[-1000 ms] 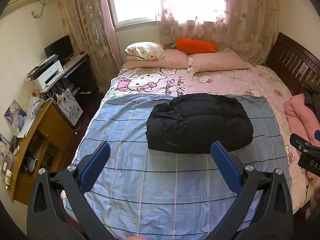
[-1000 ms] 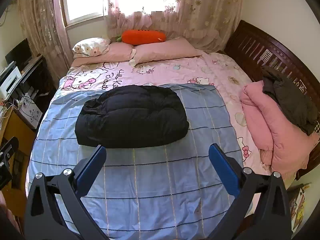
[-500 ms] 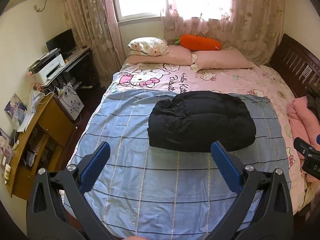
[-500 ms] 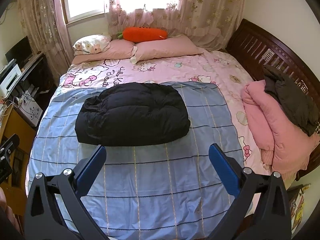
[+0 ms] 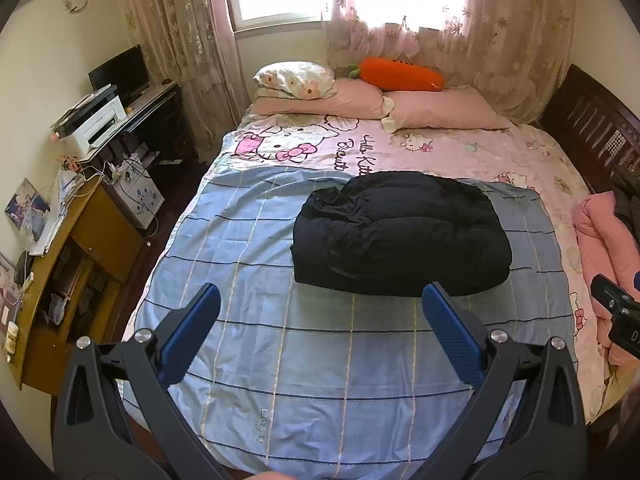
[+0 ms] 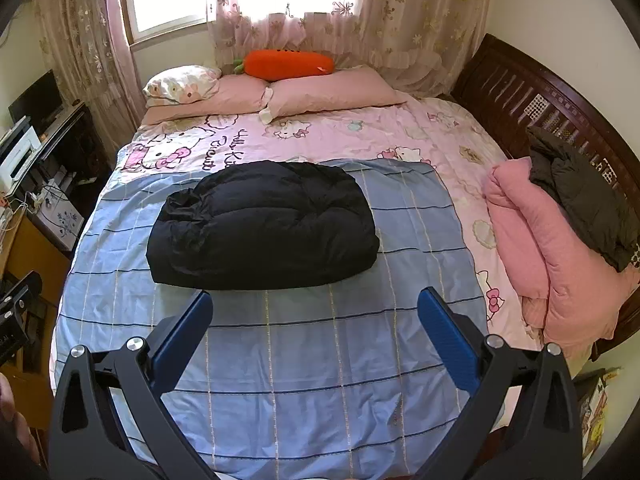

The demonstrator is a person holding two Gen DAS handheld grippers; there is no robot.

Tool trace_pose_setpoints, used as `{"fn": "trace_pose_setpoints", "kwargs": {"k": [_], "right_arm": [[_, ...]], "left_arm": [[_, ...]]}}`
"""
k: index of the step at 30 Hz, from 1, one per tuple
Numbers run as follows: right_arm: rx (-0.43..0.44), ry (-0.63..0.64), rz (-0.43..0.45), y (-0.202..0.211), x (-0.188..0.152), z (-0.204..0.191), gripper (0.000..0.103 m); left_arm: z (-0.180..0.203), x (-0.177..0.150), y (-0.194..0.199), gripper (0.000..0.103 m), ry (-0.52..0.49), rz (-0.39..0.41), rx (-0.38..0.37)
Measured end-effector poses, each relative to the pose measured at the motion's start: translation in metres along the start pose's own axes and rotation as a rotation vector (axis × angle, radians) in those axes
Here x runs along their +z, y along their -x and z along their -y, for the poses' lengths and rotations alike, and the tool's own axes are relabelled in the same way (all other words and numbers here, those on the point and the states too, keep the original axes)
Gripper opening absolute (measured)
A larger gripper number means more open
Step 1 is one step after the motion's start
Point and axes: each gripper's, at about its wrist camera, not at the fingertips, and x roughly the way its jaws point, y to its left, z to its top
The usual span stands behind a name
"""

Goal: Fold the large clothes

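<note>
Jacket [image 5: 400, 236] folded on bed; both grippers' fingers apart; dark coat [image 6: 584, 196] clear only from right.

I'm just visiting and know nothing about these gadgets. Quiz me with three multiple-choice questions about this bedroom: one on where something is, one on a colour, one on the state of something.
1. Where does the black puffy jacket lie?
A. on the blue striped sheet
B. on the pillows
C. on the desk

2. What colour is the carrot plush at the head of the bed?
A. green
B. orange
C. blue

3. How do the jaws of the left gripper and right gripper stand?
A. both shut on cloth
B. one open, one shut
C. both open, holding nothing

Answers:
1 A, the jacket sits as a folded bundle in the middle of the blue sheet.
2 B, its body is bright orange against the curtain.
3 C, each pair of blue fingers is spread wide with only bedding visible between them.
</note>
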Motion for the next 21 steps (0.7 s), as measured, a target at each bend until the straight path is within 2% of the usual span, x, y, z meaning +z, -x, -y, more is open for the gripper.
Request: {"fn": "trace_pose_setpoints", "kwargs": {"k": [21], "right_arm": [[0.013,0.016,0.000,-0.0092,0.0040,0.0055,0.102]], "left_arm": [[0.0039,0.0024,-0.0106,0.101,-0.001,-0.015,-0.005]]}}
